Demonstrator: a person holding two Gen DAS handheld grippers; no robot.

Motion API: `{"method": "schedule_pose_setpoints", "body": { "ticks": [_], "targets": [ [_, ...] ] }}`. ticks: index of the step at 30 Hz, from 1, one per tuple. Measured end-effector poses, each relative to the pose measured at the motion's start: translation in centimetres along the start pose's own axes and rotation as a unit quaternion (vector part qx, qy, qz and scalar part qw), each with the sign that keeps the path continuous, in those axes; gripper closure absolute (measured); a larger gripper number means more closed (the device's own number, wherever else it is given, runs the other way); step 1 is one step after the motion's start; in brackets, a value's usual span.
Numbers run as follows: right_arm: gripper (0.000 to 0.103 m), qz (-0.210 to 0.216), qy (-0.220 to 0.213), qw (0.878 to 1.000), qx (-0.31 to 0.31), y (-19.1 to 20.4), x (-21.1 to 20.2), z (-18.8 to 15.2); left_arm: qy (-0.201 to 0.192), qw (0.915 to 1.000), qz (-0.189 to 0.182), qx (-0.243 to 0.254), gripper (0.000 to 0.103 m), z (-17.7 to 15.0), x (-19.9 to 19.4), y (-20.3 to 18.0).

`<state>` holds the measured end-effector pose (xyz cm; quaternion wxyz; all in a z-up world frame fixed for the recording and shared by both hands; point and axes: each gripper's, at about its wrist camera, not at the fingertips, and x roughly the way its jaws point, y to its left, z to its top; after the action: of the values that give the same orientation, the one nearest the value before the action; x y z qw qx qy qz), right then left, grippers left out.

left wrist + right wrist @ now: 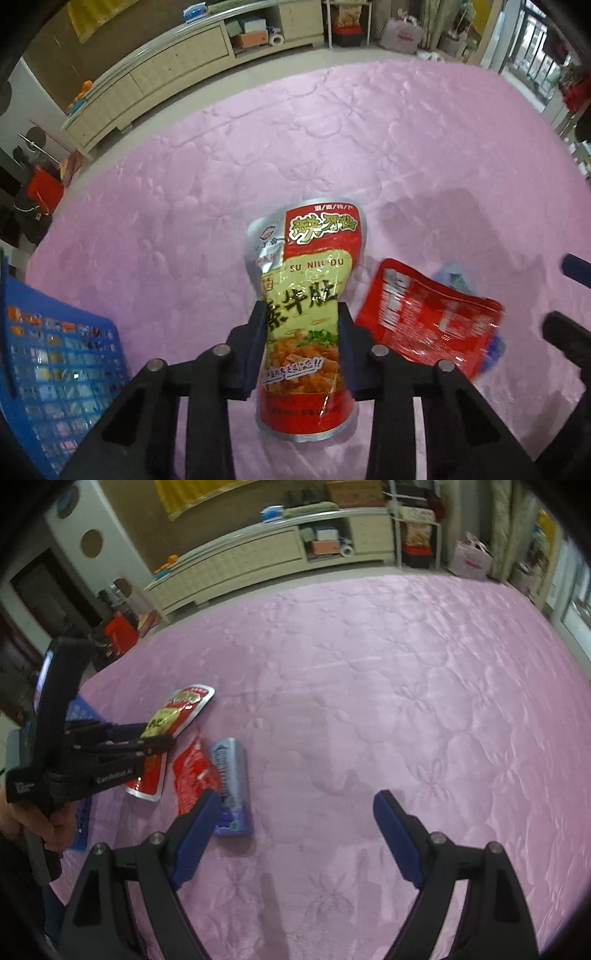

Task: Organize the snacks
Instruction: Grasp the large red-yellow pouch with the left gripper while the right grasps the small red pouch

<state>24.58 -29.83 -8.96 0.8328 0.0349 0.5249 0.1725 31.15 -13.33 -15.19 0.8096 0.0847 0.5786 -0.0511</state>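
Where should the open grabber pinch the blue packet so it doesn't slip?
Across its narrow middle, I'd guess, coming straight down from above. The blue packet lies flat on the pink bedspread, long and slim, so its long edges fit between the right gripper's open fingers. A red packet overlaps its left edge, so grip toward the near end.

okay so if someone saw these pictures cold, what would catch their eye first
First, the red and yellow snack pouch pinched between the left gripper fingers, above the pink quilted cover. Next, a red packet lying to its right, and a blue basket at far left.
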Motion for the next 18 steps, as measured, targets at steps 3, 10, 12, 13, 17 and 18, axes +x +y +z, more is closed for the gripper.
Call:
{"method": "schedule_pose_setpoints", "body": {
  "ticks": [3, 10, 12, 13, 17, 18],
  "targets": [
    [0.015, -0.002, -0.007, 0.999, -0.035, 1.2, -0.4, 0.4, -0.013, 0.9999, 0.000, -0.005, 0.070, -1.1, -1.8, 0.0],
    [0.015, 0.036, 0.005, 0.993, -0.116, 4.3, 0.4, 1.5, -0.057, 0.9983, 0.007, -0.014, 0.070, -4.5, -5.4, 0.5],
    [0.015, 0.036, 0.012, 0.987, -0.157, 5.7, 0.9, 1.3, -0.066, 0.9975, 0.008, -0.024, 0.070, -5.6, -5.8, 1.0],
    [0.015, 0.035, 0.019, 0.982, -0.183, 6.5, 1.3, 1.1, -0.074, 0.9968, 0.011, -0.028, 0.070, -6.1, -6.0, 0.9],
    [0.015, 0.027, 0.035, 0.966, -0.255, 9.0, 2.8, 0.8, -0.098, 0.9944, 0.026, -0.030, 0.070, -7.9, -7.6, 1.0],
    [0.015, 0.014, 0.043, 0.960, -0.275, 9.8, 3.5, 0.7, -0.100, 0.9942, 0.026, -0.029, 0.070, -8.3, -7.8, 1.0]
  ]
}}
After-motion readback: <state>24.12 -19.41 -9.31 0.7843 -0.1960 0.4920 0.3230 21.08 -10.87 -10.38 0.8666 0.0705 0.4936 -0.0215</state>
